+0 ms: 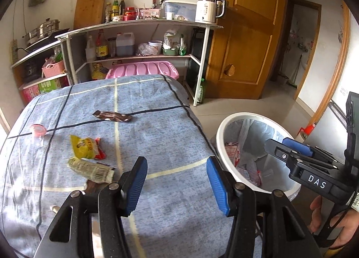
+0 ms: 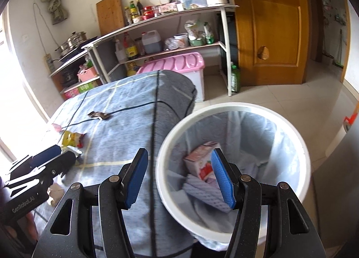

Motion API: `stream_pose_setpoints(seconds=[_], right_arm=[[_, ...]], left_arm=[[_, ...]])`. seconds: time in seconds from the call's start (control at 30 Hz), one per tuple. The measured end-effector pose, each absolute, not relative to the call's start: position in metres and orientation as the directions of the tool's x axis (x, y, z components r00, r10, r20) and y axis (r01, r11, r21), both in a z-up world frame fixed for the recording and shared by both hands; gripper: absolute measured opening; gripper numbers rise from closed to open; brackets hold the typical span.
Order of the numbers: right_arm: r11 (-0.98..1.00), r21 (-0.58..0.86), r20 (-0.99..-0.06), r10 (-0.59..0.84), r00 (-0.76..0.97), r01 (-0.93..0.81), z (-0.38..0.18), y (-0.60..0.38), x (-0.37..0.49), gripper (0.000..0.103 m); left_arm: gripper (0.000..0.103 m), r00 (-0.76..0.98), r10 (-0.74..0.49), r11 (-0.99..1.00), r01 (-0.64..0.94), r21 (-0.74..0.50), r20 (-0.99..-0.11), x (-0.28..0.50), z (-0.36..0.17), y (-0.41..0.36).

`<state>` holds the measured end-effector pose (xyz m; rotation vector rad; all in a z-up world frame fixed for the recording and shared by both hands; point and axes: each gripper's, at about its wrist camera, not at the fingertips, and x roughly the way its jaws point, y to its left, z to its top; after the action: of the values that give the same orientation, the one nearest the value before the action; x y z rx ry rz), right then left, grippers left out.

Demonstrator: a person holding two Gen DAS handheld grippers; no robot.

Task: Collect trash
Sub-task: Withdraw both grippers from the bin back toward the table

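A white trash bin (image 1: 224,127) with a plastic liner stands on the floor right of the table; in the right wrist view (image 2: 235,110) it holds a pink carton (image 2: 199,161) and white foam. On the blue cloth lie a brown wrapper (image 1: 112,116), a yellow-red packet (image 1: 86,147), a pale barcode wrapper (image 1: 92,169) and a pink jelly cup (image 1: 38,130). My left gripper (image 1: 177,181) is open and empty above the cloth, right of the wrappers. My right gripper (image 2: 179,175) is open and empty over the bin's near rim; it also shows in the left wrist view (image 1: 289,150).
The table (image 1: 157,127) has a blue checked cloth; a brown scrap (image 1: 89,187) lies near its front. Behind stand kitchen shelves (image 1: 139,27) with bottles and a kettle (image 1: 207,7), a pink-lidded box (image 1: 143,69) and a wooden door (image 1: 244,33). Tiled floor lies to the right.
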<state>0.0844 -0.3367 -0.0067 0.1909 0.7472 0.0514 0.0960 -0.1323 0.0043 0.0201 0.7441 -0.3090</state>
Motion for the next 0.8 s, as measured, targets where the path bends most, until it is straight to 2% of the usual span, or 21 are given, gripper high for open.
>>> stream_pose_setpoints(seconds=[0.8], right_arm=[[0.953,0.169,-0.696,0.296,0.655,-0.252,-0.020,-0.190,0.144,0.059]], left_arm=[[0.055,0.733,-0.070,0.989,-0.038,-0.143,-0.676,0.124,0.000,0.053]])
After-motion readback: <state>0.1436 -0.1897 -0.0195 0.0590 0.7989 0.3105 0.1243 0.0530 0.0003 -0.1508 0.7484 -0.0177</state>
